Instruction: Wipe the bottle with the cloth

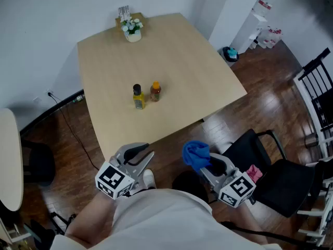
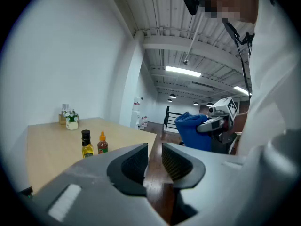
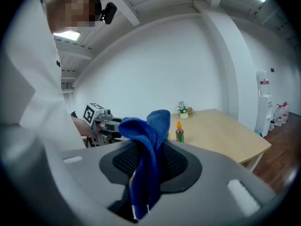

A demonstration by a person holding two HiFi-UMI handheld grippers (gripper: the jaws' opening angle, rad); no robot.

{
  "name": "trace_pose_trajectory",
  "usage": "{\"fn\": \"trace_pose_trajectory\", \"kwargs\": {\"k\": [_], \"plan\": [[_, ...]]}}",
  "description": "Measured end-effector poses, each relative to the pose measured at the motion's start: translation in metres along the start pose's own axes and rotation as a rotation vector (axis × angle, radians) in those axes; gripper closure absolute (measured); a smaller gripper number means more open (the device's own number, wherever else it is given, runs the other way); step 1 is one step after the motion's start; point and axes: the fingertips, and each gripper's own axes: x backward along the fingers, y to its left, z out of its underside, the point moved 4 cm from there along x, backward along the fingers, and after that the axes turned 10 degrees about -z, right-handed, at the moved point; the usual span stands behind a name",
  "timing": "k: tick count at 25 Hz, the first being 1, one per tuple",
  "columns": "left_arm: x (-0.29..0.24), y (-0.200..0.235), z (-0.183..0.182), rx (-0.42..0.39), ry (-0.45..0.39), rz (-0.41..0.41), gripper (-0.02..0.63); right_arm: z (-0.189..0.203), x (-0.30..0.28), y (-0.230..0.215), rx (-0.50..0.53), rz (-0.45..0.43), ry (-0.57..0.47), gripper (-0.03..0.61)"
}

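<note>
Two small bottles stand mid-table on the light wooden table point(image 1: 177, 51): a yellow bottle with a black cap point(image 1: 138, 97) and, just to its right, an orange-capped bottle point(image 1: 155, 91). Both also show in the left gripper view, the yellow bottle point(image 2: 86, 145) beside the orange-capped one point(image 2: 102, 144). My right gripper point(image 1: 200, 163) hangs off the table's near edge, shut on a blue cloth point(image 1: 195, 153) that bunches above its jaws point(image 3: 150, 126). My left gripper point(image 1: 141, 151) is held near the table's front corner, its jaws nearly together with nothing between them point(image 2: 153, 149). Both grippers are well short of the bottles.
A white pot of flowers point(image 1: 133, 30) sits at the table's far edge. A black chair point(image 1: 270, 176) stands to my right on the dark wooden floor. A round pale table point(image 1: 9, 160) is at the left, and a white water dispenser point(image 1: 257, 20) at the back right.
</note>
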Motion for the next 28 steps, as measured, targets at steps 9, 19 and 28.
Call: {"fn": "trace_pose_trajectory", "kwargs": {"k": [9, 19, 28], "plan": [[-0.101, 0.057, -0.023, 0.03, 0.015, -0.238, 0.514, -0.039, -0.027, -0.1, 0.057, -0.122, 0.031, 0.456], [-0.229, 0.143, -0.017, 0.111, 0.087, -0.606, 0.42, -0.069, -0.026, -0.213, 0.109, -0.266, 0.086, 0.456], [-0.275, 0.192, 0.018, 0.204, 0.175, -0.822, 0.422, -0.063, -0.006, -0.271, 0.089, -0.303, 0.156, 0.456]]}}
